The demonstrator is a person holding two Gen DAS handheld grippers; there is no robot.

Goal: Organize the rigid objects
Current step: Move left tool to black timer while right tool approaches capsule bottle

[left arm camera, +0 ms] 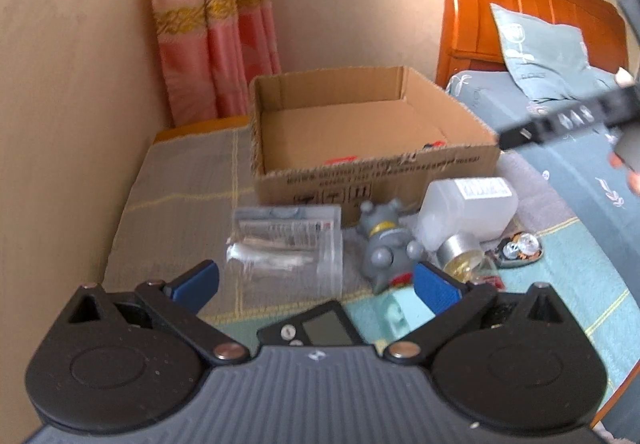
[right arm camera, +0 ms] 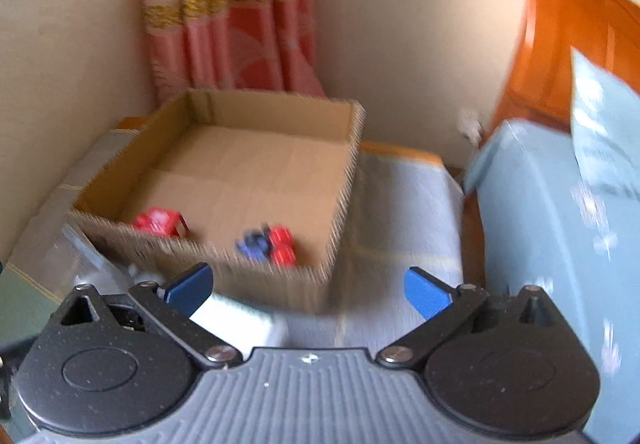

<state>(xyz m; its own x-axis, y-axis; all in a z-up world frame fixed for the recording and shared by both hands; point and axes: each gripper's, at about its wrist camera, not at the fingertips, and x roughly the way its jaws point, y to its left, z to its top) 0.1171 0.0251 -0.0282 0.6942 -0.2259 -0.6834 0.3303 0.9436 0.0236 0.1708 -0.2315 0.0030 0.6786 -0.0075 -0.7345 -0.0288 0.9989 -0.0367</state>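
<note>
An open cardboard box (left arm camera: 360, 171) stands on a cloth-covered surface. In the right wrist view the box (right arm camera: 248, 171) holds a red toy (right arm camera: 160, 222) and a blue-and-red toy (right arm camera: 268, 244). In front of it lie a clear plastic package (left arm camera: 288, 244), a grey toy figure (left arm camera: 386, 244), a white plastic bottle (left arm camera: 464, 211), a metal tin (left arm camera: 460, 258) and a shiny trinket (left arm camera: 520, 250). A black digital device (left arm camera: 316, 326) lies between my left fingers. My left gripper (left arm camera: 316, 284) is open and empty above them. My right gripper (right arm camera: 308, 288) is open and empty before the box.
A wall and pink curtain (left arm camera: 212, 43) stand behind the box. A bed with an orange wooden headboard (left arm camera: 520, 3) and teal pillow (left arm camera: 548, 47) is to the right. The other gripper's black arm (left arm camera: 568, 119) reaches in at the right edge.
</note>
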